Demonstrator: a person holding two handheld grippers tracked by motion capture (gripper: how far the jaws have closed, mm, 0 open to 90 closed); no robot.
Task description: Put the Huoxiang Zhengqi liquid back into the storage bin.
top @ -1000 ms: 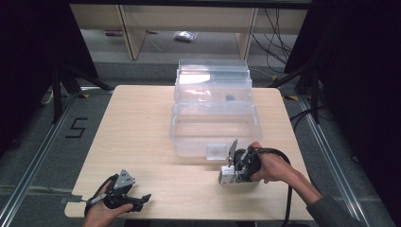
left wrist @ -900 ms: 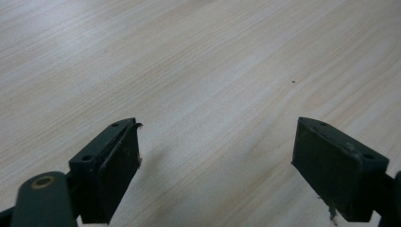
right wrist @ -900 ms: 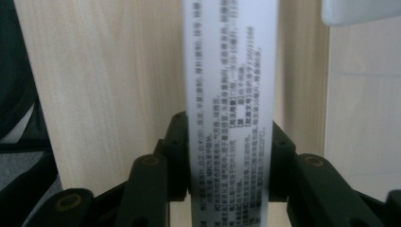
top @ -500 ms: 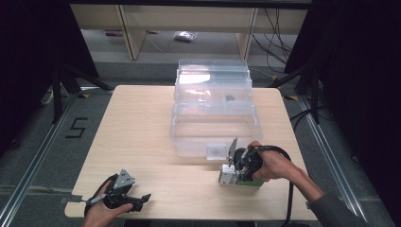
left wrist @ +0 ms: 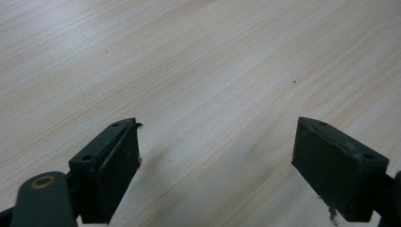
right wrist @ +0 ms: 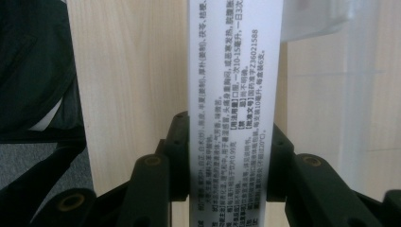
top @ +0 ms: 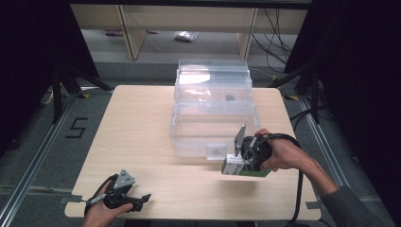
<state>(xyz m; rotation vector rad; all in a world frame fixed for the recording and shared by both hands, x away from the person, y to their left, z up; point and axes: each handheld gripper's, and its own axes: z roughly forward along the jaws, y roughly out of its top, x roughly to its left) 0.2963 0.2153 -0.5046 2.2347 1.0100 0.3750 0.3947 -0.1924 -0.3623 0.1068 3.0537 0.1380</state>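
The right gripper (top: 235, 164) is clamped on a white-and-green carton (top: 236, 166), its two black jaws pressing the long sides of the pack, whose white face printed with rows of small dark text (right wrist: 235, 118) runs up between them in the right gripper view. Seen from the high view, the person's right hand (top: 283, 153) holds that gripper low over the right front part of the pale wooden worktop (top: 137, 127), with the carton just in front of the near wall of a clear plastic storage box (top: 213, 127) that stands in the middle of the worktop, a second clear tier rising behind it. A black cable (top: 298, 189) trails from the gripper toward the front edge. At the left front corner, the person's left hand (top: 101, 213) holds the left gripper (top: 144, 198) released, its jaws spread wide over bare wood grain (left wrist: 213, 94) and grasping nothing, well apart from the box and the carton.
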